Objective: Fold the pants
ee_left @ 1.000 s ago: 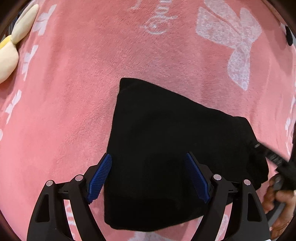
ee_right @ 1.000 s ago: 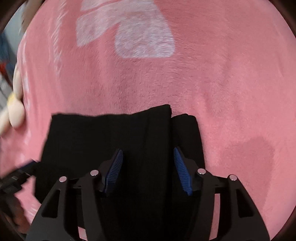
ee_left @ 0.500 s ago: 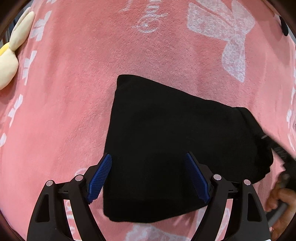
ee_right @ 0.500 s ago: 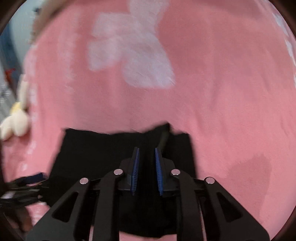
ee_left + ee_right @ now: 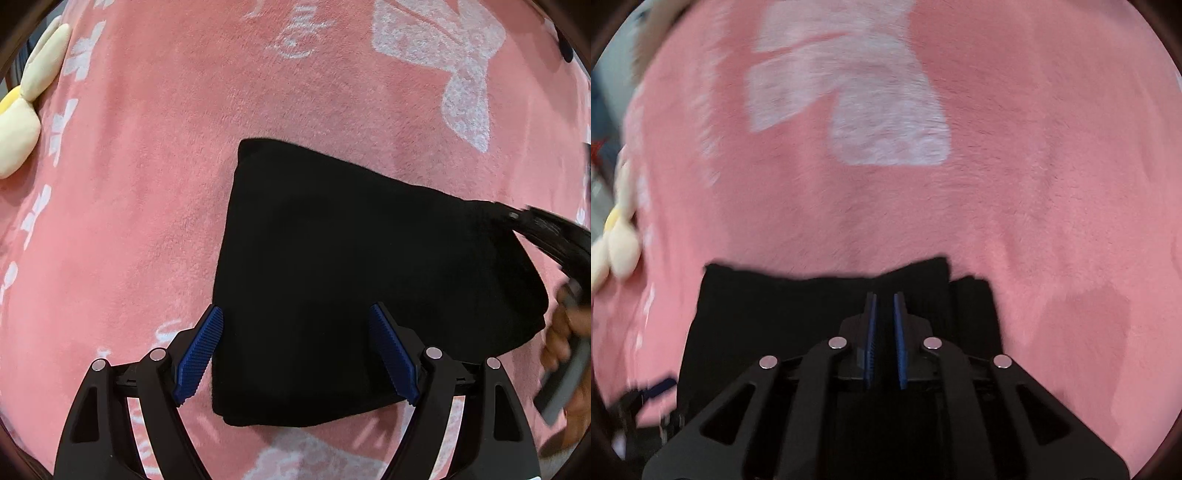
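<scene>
Right hand-held gripper (image 5: 885,332) is pinched nearly closed on a fold of the black pants (image 5: 354,280); left hand-held gripper (image 5: 295,354) hovers spread wide above them; pants lie folded on the pink blanket (image 5: 147,184), plush toy (image 5: 22,110) at ten o'clock.

Home bedroom: pink plush blanket (image 5: 155,206), stuffed toy (image 5: 18,125).

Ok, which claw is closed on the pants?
The right claw, blue pads nearly together pinching the black pants at their edge. The left claw hangs wide open above them.
</scene>
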The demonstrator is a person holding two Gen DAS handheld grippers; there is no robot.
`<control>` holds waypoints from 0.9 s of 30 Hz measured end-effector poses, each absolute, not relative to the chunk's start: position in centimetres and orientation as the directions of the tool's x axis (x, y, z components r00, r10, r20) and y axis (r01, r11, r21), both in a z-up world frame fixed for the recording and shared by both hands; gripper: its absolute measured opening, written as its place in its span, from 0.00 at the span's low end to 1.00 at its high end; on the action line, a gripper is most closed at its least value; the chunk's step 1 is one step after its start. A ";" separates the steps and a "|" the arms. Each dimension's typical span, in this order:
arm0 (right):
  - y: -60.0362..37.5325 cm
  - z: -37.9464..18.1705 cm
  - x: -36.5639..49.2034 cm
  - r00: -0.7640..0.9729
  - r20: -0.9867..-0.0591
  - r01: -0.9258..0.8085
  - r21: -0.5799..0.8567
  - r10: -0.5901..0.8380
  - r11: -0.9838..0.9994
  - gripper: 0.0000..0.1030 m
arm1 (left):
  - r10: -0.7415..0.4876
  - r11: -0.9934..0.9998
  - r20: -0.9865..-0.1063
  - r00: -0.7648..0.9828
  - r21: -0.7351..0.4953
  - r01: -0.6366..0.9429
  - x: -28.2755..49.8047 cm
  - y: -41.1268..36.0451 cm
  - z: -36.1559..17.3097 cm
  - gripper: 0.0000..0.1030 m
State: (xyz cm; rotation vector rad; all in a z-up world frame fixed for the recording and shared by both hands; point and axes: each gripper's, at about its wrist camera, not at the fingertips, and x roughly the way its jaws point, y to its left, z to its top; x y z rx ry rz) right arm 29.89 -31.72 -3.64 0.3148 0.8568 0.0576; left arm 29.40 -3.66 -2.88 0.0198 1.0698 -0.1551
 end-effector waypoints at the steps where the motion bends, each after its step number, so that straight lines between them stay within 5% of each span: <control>1: -31.5 -4.4 29.5 0.639 -0.754 0.070 0.253 0.152 0.965 0.07 | -0.119 0.989 -0.875 0.469 -0.063 0.133 29.3 -3.6 -3.0 0.76; 7: -31.0 -1.9 23.5 0.697 -0.708 0.057 0.216 0.116 0.975 0.11 | -0.130 0.987 -0.872 0.472 -0.068 0.145 28.0 -3.7 -2.5 0.76; 11: -30.6 -4.5 22.0 0.640 -0.768 0.057 0.021 -0.020 0.998 0.11 | -0.132 0.986 -0.873 0.470 -0.067 0.152 26.9 -3.7 -2.2 0.76; 16: -30.2 -2.0 18.8 0.708 -0.706 0.066 0.075 0.006 0.995 0.15 | -0.125 0.985 -0.875 0.468 -0.054 0.161 25.8 -4.1 -2.0 0.76; 22: -30.1 -3.7 17.1 0.630 -0.776 0.113 0.073 -0.015 0.991 0.28 | -0.109 0.987 -0.878 0.467 -0.040 0.156 23.7 -4.0 -1.8 0.76; 27: -28.2 -0.3 9.7 0.726 -0.686 0.093 0.181 0.058 0.979 0.33 | -0.077 0.988 -0.847 0.525 0.007 0.157 19.4 -4.0 -0.3 0.76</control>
